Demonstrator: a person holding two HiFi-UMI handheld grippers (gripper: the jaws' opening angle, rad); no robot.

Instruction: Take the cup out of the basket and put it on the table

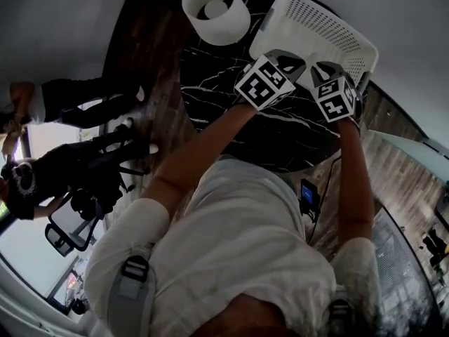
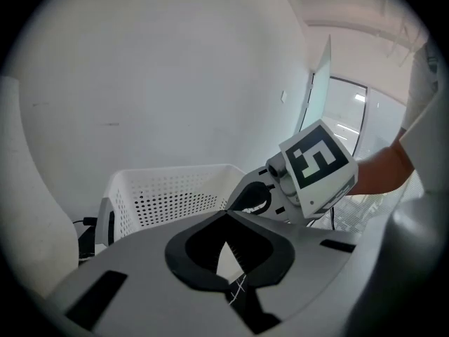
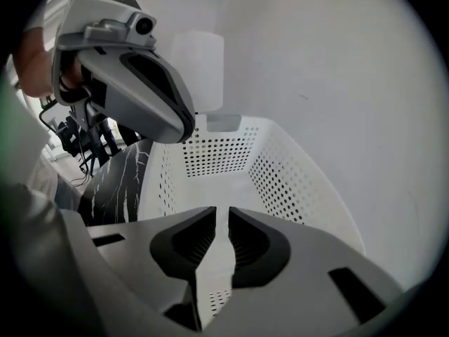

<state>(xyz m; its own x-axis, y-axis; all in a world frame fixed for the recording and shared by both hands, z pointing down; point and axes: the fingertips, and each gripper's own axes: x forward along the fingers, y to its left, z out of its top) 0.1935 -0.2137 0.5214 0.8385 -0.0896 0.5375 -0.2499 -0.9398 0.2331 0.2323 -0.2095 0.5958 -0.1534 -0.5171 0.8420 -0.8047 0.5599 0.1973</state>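
Note:
A white perforated basket (image 1: pixel 330 27) stands at the far right of the black marble table (image 1: pixel 231 125). In the right gripper view the basket (image 3: pixel 287 181) holds nothing that I can see. A white cup (image 1: pixel 214 9) stands upright on the table left of the basket, also showing behind it as the cup (image 3: pixel 198 72). My left gripper (image 1: pixel 286 56) hovers at the basket's near rim, and its jaws (image 2: pixel 226 214) are shut on nothing. My right gripper (image 1: pixel 324 69) hangs over the basket's inside, its jaws (image 3: pixel 219 213) a narrow gap apart with nothing between them.
A pale wall rises right behind the basket. On the wooden floor to the left are people with camera gear (image 1: pixel 84 174). A small black device (image 1: pixel 309 195) lies on the floor below the table's near edge.

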